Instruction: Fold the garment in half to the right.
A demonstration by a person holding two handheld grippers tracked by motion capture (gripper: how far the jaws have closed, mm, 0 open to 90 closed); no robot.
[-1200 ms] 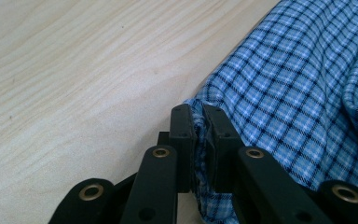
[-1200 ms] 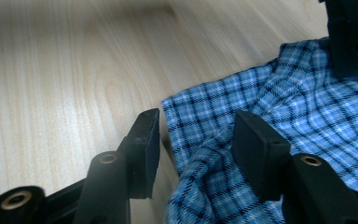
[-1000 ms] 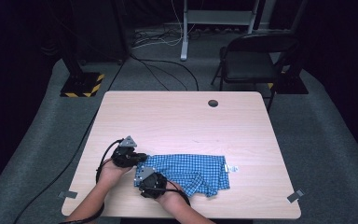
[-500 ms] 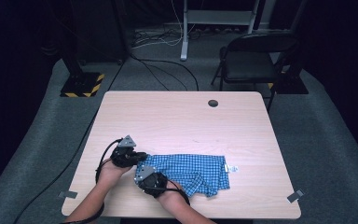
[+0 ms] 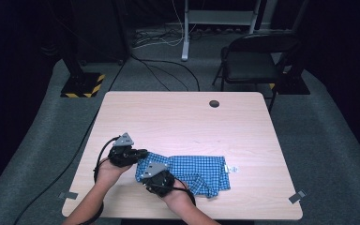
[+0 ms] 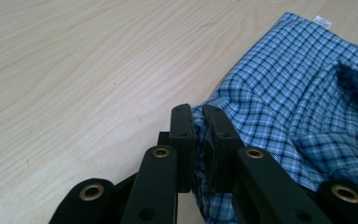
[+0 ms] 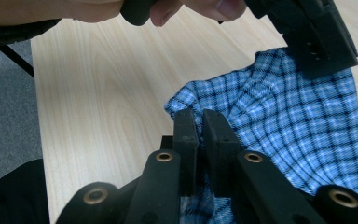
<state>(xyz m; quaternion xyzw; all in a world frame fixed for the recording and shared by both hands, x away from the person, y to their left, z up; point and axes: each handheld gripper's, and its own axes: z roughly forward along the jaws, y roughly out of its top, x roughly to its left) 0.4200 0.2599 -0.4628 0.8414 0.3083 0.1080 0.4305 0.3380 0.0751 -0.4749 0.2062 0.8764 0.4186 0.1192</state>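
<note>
Both grippers pinch the blue checked cloth (image 5: 192, 171) lying at the table's (image 5: 183, 122) near edge: left gripper (image 6: 199, 135) and right gripper (image 7: 200, 140) on its left end, which their bodies hide from above.

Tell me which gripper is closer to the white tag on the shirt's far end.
Right. The right gripper grips the checked shirt at its near-left corner, on the side toward the white tag. The left gripper pinches the shirt's left edge, farther from the tag.
</note>
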